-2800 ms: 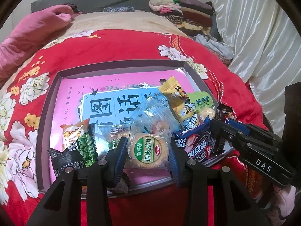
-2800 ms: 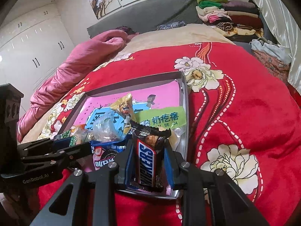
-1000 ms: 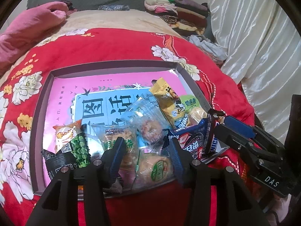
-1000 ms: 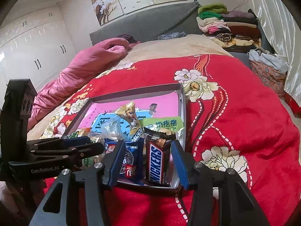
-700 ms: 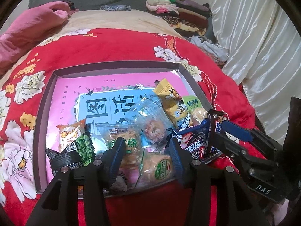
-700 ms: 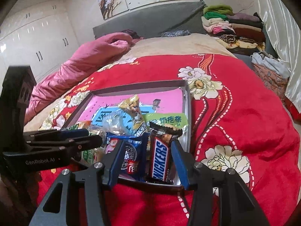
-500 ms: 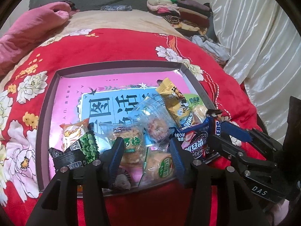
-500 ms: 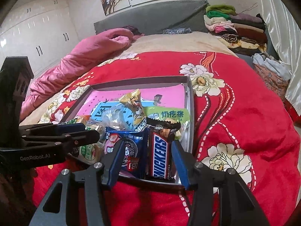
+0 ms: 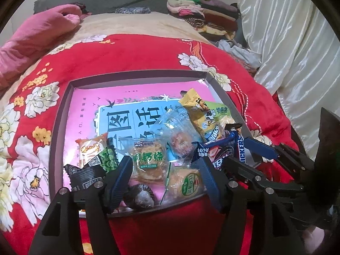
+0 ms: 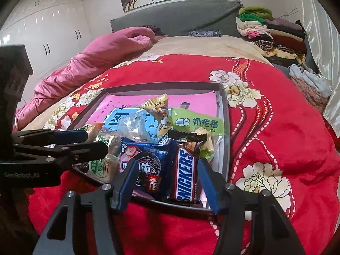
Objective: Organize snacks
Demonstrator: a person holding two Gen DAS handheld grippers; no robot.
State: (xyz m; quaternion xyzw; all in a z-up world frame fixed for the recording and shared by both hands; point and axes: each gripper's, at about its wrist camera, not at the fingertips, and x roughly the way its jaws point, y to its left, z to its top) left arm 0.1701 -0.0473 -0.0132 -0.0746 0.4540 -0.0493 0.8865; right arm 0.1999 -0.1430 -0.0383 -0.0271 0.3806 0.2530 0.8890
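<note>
A grey-rimmed box lid [image 9: 136,75] with a pink and blue bottom lies on the red bed and holds several snack packets along its near edge. My left gripper [image 9: 167,175] is open and empty above a round biscuit packet [image 9: 187,183] and a clear pastry packet [image 9: 148,159]. My right gripper [image 10: 165,177] is open and empty above a Snickers bar [image 10: 183,177] and a blue Oreo packet [image 10: 146,161] at the lid's [image 10: 223,97] near right corner. A green candy bag [image 10: 197,124] and a yellow packet [image 10: 157,106] lie behind them.
A green pea packet [image 9: 106,157] and an orange packet [image 9: 91,148] lie at the lid's near left. A pink duvet [image 10: 106,53] lies at the bed's far left. Folded clothes [image 10: 269,34] are stacked at the far right. A white curtain [image 9: 297,48] hangs on the right.
Both grippers opened and let go: the right one released the Snickers bar, the left one the round biscuit packet. Both then drew back slightly toward the near edge.
</note>
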